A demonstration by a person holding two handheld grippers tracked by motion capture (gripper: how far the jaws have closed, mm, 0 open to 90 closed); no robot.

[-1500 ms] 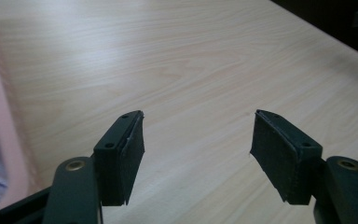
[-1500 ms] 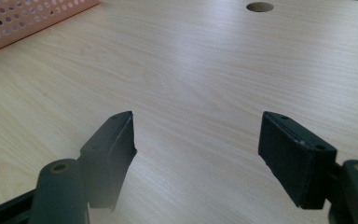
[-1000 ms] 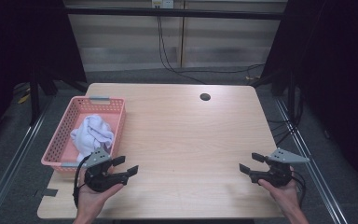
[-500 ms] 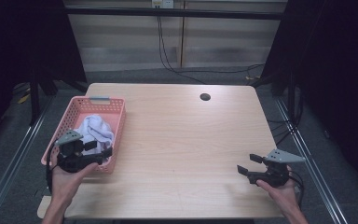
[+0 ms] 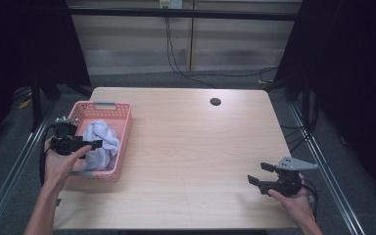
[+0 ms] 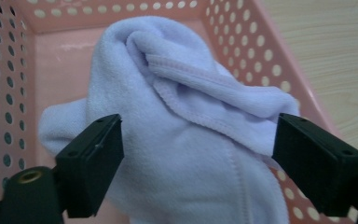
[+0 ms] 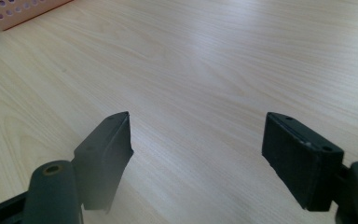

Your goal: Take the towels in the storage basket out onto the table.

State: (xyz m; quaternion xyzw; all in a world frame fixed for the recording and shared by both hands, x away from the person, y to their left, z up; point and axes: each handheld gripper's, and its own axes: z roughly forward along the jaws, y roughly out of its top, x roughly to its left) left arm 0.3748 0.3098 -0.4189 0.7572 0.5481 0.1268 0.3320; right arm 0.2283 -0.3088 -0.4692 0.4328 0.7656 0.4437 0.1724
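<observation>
Since a second ago the left gripper [image 5: 85, 143] has travelled from the table's near edge to over the pink basket [image 5: 123, 147], its jaws just opening wide around nothing yet. The lilac towel [image 6: 182, 130] lies crumpled inside that basket. If the jaws pinch only one loose fold, the towel may slip out or drag the light basket; the right gripper [image 5: 259, 177] rests spread apart on the table [image 5: 196, 147].

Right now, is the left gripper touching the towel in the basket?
Apart. In the left gripper view the left gripper stands open, its jaws short of the towel.
</observation>
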